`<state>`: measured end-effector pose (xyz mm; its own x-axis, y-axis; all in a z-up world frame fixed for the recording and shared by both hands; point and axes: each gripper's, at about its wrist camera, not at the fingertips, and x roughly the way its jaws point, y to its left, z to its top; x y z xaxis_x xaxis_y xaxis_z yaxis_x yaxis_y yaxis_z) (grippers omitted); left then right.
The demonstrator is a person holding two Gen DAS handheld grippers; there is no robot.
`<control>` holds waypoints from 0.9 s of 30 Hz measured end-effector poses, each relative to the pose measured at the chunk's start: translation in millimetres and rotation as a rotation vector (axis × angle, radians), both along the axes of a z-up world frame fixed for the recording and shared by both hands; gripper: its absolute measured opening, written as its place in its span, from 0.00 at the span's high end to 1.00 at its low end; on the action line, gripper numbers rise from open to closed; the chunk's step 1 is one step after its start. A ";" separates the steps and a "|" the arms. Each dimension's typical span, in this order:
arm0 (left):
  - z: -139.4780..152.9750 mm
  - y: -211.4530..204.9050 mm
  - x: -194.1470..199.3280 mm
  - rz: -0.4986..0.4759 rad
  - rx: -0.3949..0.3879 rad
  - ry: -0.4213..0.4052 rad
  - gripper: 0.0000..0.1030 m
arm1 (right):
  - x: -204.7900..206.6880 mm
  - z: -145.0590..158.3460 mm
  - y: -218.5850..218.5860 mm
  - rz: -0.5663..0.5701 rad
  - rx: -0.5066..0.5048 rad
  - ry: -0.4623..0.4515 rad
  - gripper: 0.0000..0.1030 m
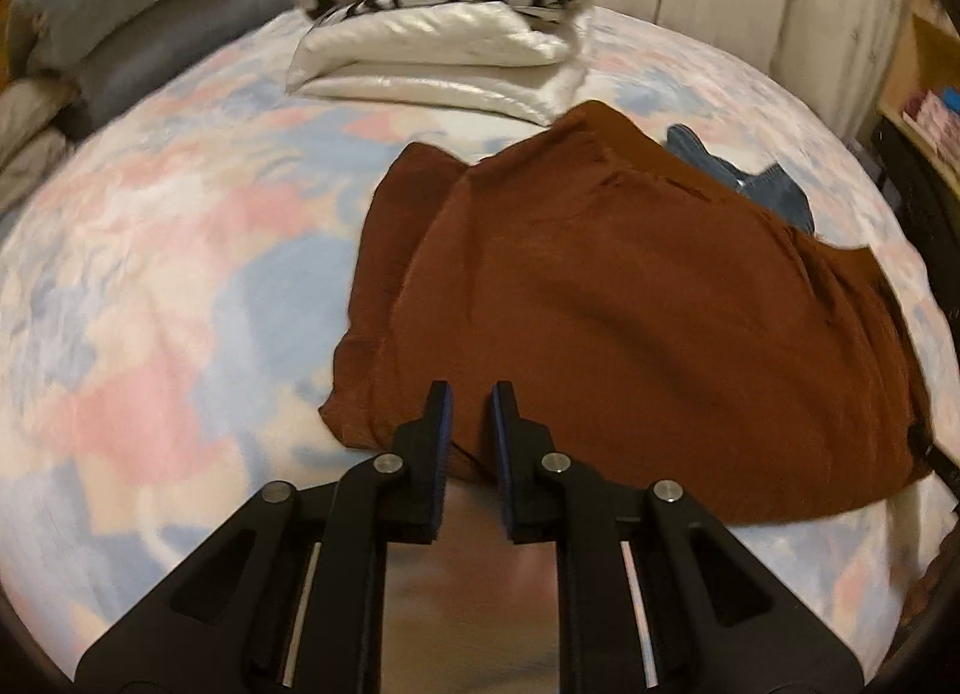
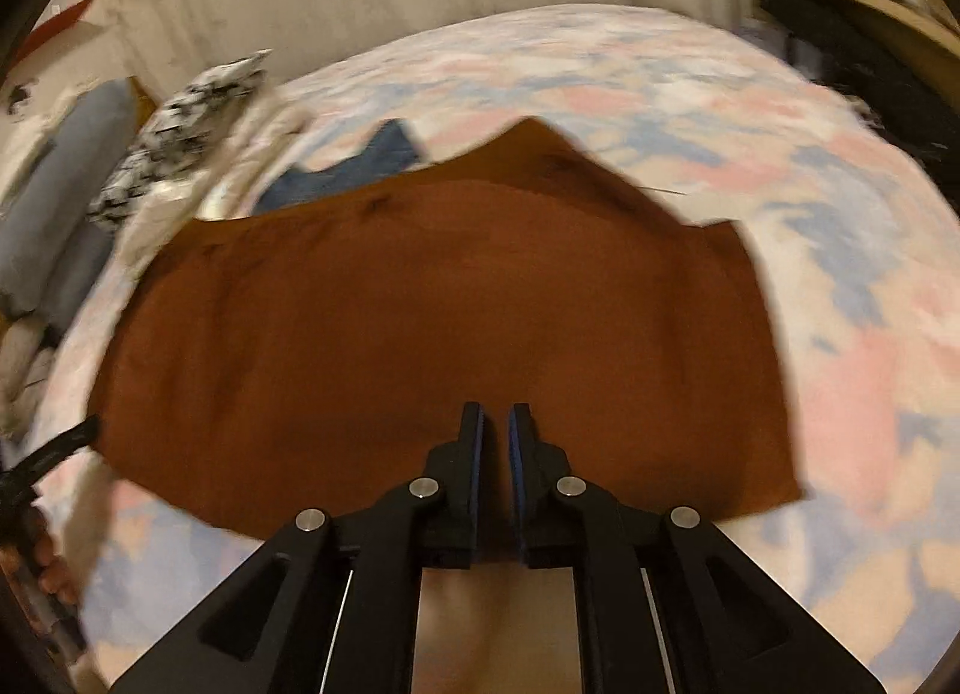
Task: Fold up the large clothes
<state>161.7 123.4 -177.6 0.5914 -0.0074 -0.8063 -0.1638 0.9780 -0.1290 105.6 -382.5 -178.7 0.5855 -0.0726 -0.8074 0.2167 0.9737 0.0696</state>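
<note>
- Rust-brown garment (image 1: pixel 630 298) lies flat on the pastel patterned bedspread (image 1: pixel 168 274), partly folded, its long axis running left to right across the bed just beyond both tongs.
- Far left against the wall sit stacked grey pillows (image 1: pixel 120 33); right of them, at the far edge, a pile of folded laundry (image 1: pixel 444 15) with a black-and-white print on top stands well apart from the garment's near hem.
- Left gripper (image 1: pixel 471 394) hangs over the garment's near left corner, tilted downward, jaws nearly clenched with a narrow gap and no cloth visibly pinched between them.
- Blue denim piece (image 1: pixel 738 171) peeks out from under the garment's far edge.
- Right gripper (image 2: pixel 495 415) points down over the middle of the near hem, jaws almost together, seemingly holding nothing.
- Judging by this, each hand is about equally close to the near hem; the left is better placed for the left corner, and the next fold probably needs both to grasp that hem.
</note>
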 end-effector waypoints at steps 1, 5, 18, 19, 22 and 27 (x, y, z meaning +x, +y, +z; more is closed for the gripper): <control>-0.5 3.1 -0.4 0.004 -0.019 0.000 0.88 | -3.7 -1.7 -8.9 -0.027 -0.015 0.002 0.93; -2.1 4.8 -1.7 0.005 -0.019 0.003 0.88 | -18.8 -3.5 -38.0 -0.120 -0.032 0.005 0.94; 11.5 3.6 -4.6 0.008 -0.047 0.036 0.88 | -31.2 12.7 -36.9 -0.132 0.057 -0.001 0.93; 13.9 3.4 -7.3 0.005 -0.059 0.037 0.87 | -34.0 15.4 -35.0 -0.129 0.064 -0.003 0.93; 19.9 3.3 -17.3 -0.010 -0.097 0.037 0.79 | -42.2 25.8 -26.2 -0.112 0.058 -0.012 0.93; 30.6 0.4 -35.5 -0.026 -0.125 0.026 0.65 | -56.5 45.0 -9.2 -0.095 0.057 -0.037 0.85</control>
<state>126.2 123.7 -147.0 0.5685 -0.1240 -0.8133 -0.1431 0.9586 -0.2461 49.1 -391.7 -133.7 0.6077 -0.0840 -0.7897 0.3041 0.9432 0.1336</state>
